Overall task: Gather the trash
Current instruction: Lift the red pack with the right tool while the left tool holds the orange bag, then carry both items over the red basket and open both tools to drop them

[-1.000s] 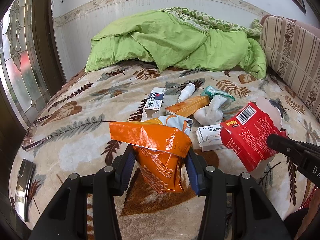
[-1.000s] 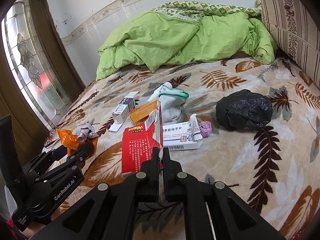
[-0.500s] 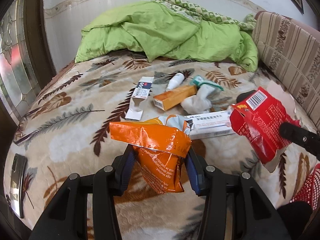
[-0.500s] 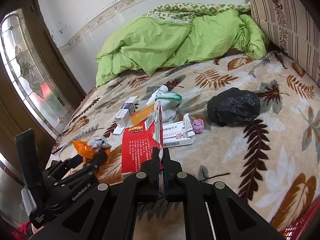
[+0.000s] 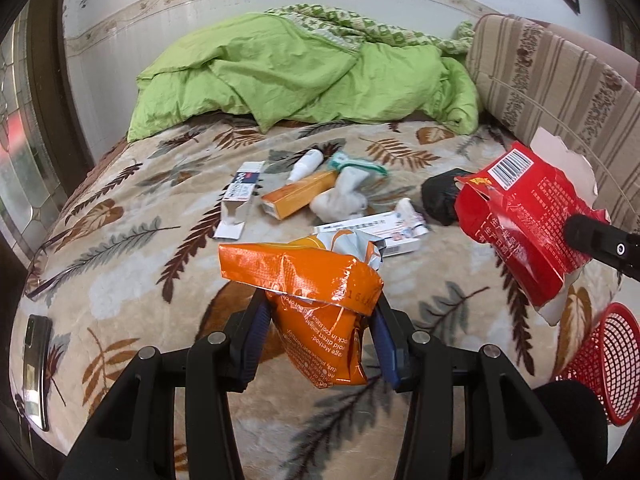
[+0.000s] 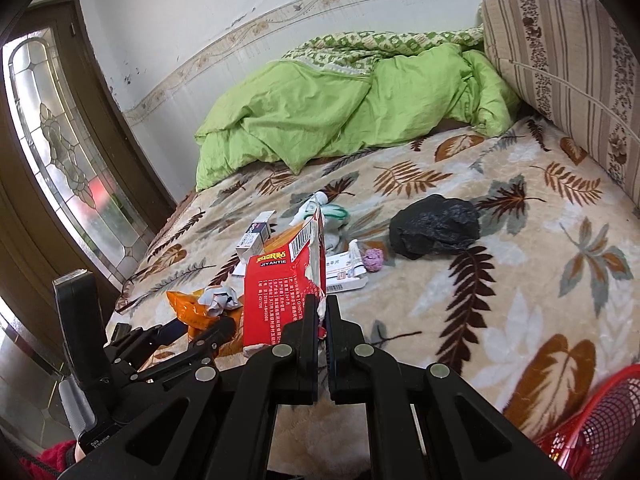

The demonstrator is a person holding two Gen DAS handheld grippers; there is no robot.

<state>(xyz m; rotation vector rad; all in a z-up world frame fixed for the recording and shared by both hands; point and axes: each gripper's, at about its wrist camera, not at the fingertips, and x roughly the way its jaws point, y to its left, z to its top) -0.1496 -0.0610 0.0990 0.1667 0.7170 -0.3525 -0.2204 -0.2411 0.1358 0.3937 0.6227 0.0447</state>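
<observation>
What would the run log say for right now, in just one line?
left claw: shut on orange wrapper | right claw: shut on red packet | both lifted off bed | red basket: nearby

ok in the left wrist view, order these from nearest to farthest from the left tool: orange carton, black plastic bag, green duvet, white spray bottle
1. Long orange carton, mid-bed, just beyond the left tool.
2. Small white spray bottle, right behind the carton, slightly farther.
3. Crumpled black plastic bag, off to the right; close to the bottle, hard to separate.
4. Rumpled green duvet, at the wall.

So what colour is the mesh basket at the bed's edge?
Red; the mesh basket shows best in the left wrist view.
</observation>
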